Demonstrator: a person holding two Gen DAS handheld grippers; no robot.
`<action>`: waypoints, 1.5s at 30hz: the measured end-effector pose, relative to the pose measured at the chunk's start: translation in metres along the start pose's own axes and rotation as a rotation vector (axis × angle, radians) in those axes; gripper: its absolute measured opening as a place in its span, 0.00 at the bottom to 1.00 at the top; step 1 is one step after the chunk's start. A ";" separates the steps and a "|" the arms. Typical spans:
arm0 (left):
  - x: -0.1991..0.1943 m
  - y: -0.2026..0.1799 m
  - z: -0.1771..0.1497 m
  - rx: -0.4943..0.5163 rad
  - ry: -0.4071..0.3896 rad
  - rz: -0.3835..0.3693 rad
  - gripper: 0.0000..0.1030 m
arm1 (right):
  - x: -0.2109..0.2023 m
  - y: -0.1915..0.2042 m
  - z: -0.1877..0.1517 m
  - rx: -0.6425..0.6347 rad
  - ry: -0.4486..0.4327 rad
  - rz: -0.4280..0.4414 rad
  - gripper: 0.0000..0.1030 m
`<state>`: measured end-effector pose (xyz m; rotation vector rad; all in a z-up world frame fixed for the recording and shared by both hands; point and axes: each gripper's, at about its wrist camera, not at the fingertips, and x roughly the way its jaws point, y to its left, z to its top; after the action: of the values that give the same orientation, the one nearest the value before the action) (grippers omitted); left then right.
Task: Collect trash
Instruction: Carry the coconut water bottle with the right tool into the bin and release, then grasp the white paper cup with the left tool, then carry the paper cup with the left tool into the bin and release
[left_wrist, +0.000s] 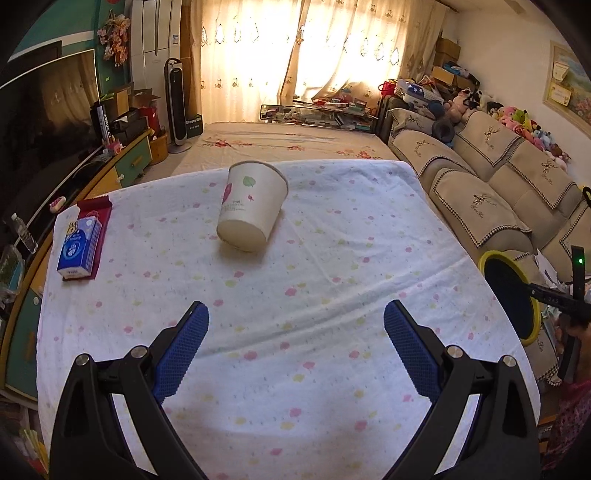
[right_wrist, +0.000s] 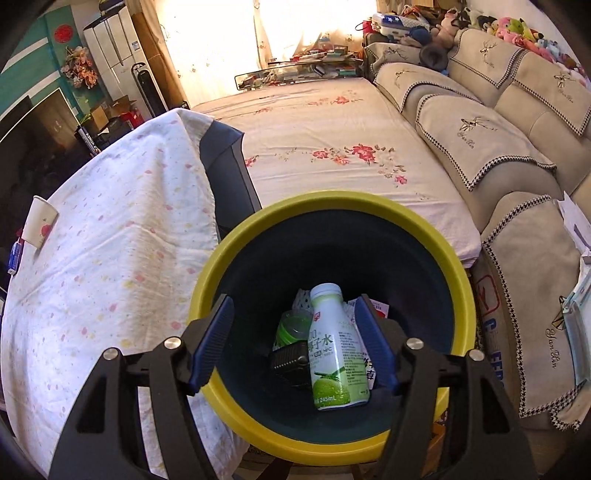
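From my left wrist view, my left hand-held gripper (left_wrist: 296, 325) hangs released, its blue ribbed pads spread wide over the cloth-covered surface (left_wrist: 332, 280), soft white fabric with small pastel flowers. A paper cup (left_wrist: 252, 206) lies tipped on its side well ahead, base toward me. A blue tissue pack (left_wrist: 78, 246) rests on a dark red box near the left edge. The yellow-rimmed bin (left_wrist: 511, 295) shows past the right edge.

From my right wrist view, my right hand-held gripper (right_wrist: 295, 339) is released over the bin (right_wrist: 229, 266), round, dark inside. Inside lie a white coconut-water bottle (right_wrist: 334, 347), a green bottle (right_wrist: 293, 326) and wrappers. The paper cup (right_wrist: 38, 220) sits far left.
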<state>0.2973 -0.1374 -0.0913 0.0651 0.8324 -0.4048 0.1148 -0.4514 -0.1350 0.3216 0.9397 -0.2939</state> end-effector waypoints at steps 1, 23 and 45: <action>0.007 0.004 0.010 -0.003 0.000 0.003 0.92 | 0.000 0.001 0.000 -0.003 0.001 0.000 0.63; 0.165 0.021 0.101 0.148 0.165 0.088 0.82 | -0.006 0.004 0.003 -0.020 0.017 -0.028 0.65; 0.031 -0.159 0.063 0.388 0.042 -0.125 0.62 | -0.048 -0.005 -0.030 -0.023 -0.064 -0.032 0.65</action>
<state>0.3010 -0.3078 -0.0554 0.3840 0.7926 -0.6809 0.0638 -0.4392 -0.1124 0.2750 0.8851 -0.3207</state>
